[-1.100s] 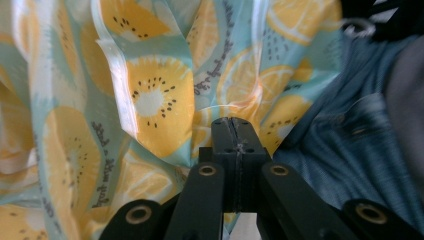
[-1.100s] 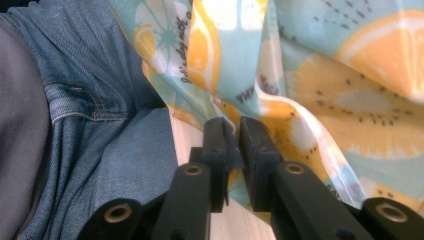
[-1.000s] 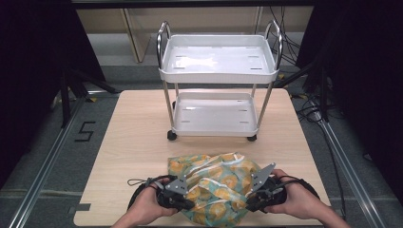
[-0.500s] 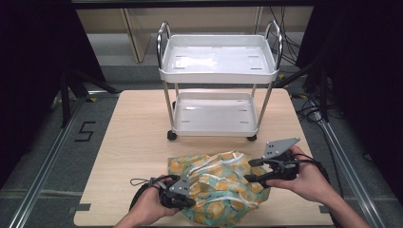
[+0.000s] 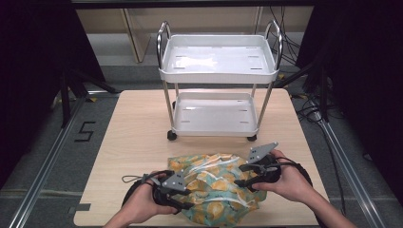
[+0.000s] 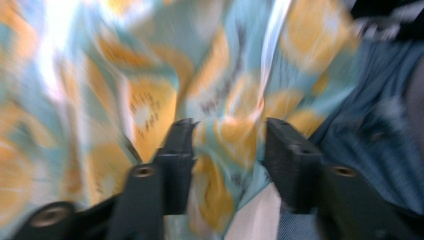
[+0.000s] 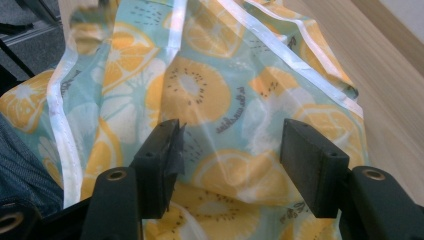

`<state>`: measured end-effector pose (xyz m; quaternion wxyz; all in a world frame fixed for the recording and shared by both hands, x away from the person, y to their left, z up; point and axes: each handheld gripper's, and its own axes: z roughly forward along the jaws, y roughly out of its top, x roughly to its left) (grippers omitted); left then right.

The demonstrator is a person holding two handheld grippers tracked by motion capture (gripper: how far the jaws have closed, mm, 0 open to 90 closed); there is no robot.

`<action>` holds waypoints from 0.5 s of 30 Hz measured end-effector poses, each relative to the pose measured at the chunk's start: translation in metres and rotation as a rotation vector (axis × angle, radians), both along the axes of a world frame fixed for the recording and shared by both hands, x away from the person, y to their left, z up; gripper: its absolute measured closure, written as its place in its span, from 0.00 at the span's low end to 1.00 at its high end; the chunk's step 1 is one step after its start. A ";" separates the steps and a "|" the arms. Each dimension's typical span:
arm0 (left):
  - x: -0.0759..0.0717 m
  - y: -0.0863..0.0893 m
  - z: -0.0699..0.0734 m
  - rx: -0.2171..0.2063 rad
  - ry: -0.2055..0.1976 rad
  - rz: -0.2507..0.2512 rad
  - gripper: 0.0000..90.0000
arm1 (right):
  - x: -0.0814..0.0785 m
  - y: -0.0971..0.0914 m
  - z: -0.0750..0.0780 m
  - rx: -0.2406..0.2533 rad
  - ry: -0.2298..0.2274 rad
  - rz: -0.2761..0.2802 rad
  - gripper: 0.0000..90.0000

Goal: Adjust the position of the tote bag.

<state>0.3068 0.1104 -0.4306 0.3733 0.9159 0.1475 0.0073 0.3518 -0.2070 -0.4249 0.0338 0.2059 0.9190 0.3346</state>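
A crumpled plastic bag (image 5: 214,187) printed with orange and kiwi slices on pale blue lies at the table's near edge. My left gripper (image 5: 186,203) is at the bag's left side, pointing right. Its jaws have just been opening and stand apart in the left gripper view (image 6: 230,145), with the blurred bag (image 6: 150,75) behind them and nothing pinched. My right gripper (image 5: 241,175) sits at the bag's right side, pointing left. Its jaws have also just been opening, and in the right gripper view (image 7: 232,150) they hover open above the bag (image 7: 200,90).
A white two-shelf cart (image 5: 218,61) on wheels stands at the back of the wooden table (image 5: 138,137), both shelves bare. Dark stands and cables flank the table. The person's blue trousers (image 7: 20,165) lie just past the near edge.
Both grippers let go of the bag's near edge. The right one rose and moved away to the bag's right side. The left one lifted slightly and its jaws spread.
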 end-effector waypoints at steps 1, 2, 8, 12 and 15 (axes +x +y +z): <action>0.002 0.001 0.008 -0.037 -0.015 0.009 0.49 | -0.001 0.001 0.000 0.002 -0.006 -0.003 0.47; 0.004 0.002 0.018 -0.049 -0.045 0.021 0.46 | -0.002 0.001 0.001 -0.002 -0.005 0.006 0.47; 0.025 -0.018 0.046 -0.044 -0.180 0.024 0.38 | -0.004 0.003 0.001 -0.012 -0.015 0.014 0.47; 0.039 -0.043 0.035 -0.012 -0.111 -0.074 0.37 | -0.006 0.004 -0.001 -0.019 0.000 0.011 0.47; 0.041 -0.057 0.021 0.054 -0.072 -0.145 0.50 | -0.005 0.005 -0.002 -0.021 -0.009 0.026 0.47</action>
